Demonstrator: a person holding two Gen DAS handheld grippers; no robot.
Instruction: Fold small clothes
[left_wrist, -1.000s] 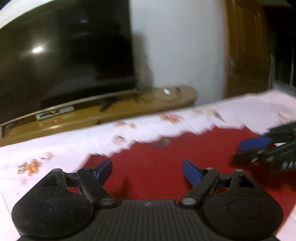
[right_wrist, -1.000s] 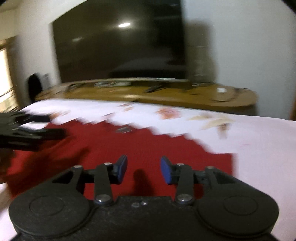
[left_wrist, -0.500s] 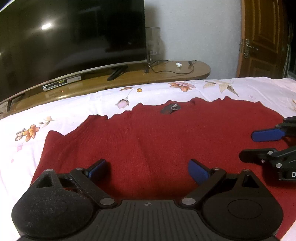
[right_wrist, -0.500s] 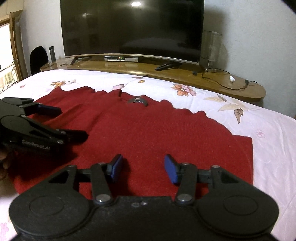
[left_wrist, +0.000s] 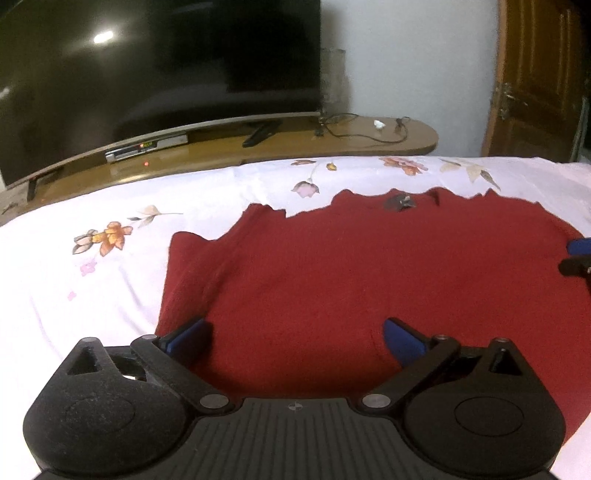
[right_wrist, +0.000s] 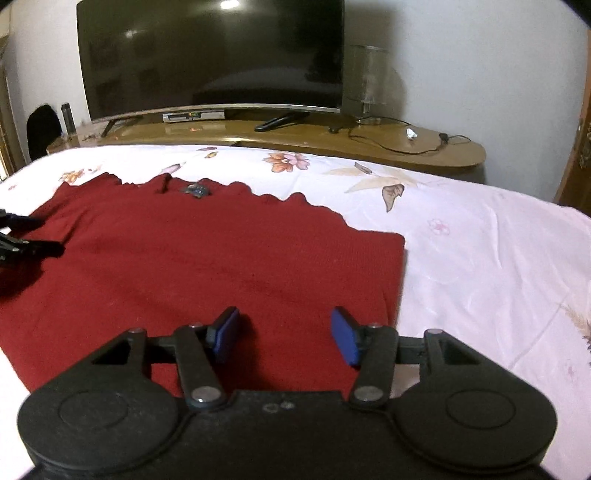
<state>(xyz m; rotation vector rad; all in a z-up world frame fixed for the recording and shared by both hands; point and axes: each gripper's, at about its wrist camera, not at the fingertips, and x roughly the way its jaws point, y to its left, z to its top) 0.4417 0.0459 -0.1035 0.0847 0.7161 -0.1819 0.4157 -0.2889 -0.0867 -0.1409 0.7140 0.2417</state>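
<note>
My dark red knitted sweater (left_wrist: 369, 280) lies flat on the floral white bedsheet (right_wrist: 498, 258), long axis sideways, collar toward the television. My left gripper (left_wrist: 295, 338) and right gripper (right_wrist: 284, 332) have just been opening, empty, above its near edge.

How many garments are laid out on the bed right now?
1. A single red sweater lies spread flat on the floral bedsheet, in front of both grippers. Nothing else is visible, though anything beneath it would be hidden.
</note>
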